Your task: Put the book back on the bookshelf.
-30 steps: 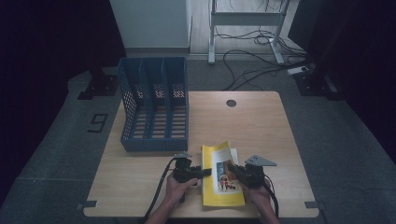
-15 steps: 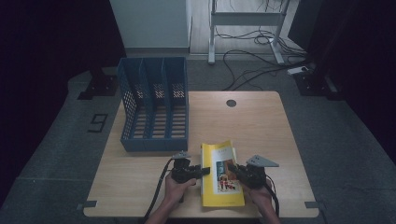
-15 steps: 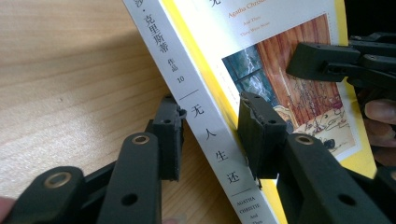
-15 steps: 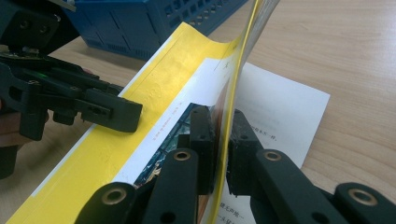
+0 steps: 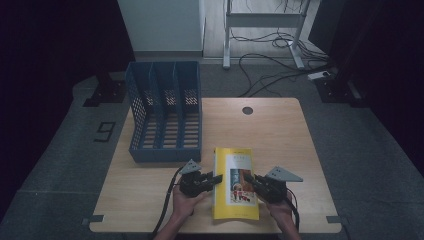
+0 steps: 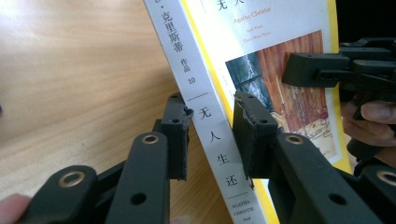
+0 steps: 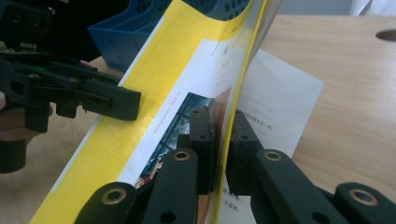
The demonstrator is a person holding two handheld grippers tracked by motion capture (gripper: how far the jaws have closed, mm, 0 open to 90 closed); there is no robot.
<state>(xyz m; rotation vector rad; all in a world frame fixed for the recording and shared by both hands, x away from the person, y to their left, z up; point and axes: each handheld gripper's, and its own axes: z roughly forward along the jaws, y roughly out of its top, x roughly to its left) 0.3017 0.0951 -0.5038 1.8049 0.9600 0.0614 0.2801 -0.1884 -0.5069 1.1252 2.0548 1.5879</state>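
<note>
At the near edge of the wooden table [image 5: 280, 125], a yellow paperback book [image 5: 235, 182] is held between two grippers, one at each long side. On the left, the left gripper [image 5: 216, 178] is set at the spine [image 6: 205, 116]; its jaws have just been closing, and in the left gripper view they straddle the spine closely, one pad on the back and one on the front cover, so the book is clamped there or very nearly. That grip at the spine looks meant to carry the whole block of pages at once. On the right, the right gripper [image 5: 248, 178] is pinched shut on the front cover [image 7: 187, 74] alone, which is raised off the white page [image 7: 280, 98] beneath it; the cover seems to be held so the book does not flop open as it is tilted up. Farther back and to the left stands a blue file organiser [image 5: 167, 112] with three upright compartments, all open toward the top. Standing the book on edge would likely suit one of those slots. Beyond it, near the far edge, a round cable hole [image 5: 247, 110] is seen in the tabletop.
</note>
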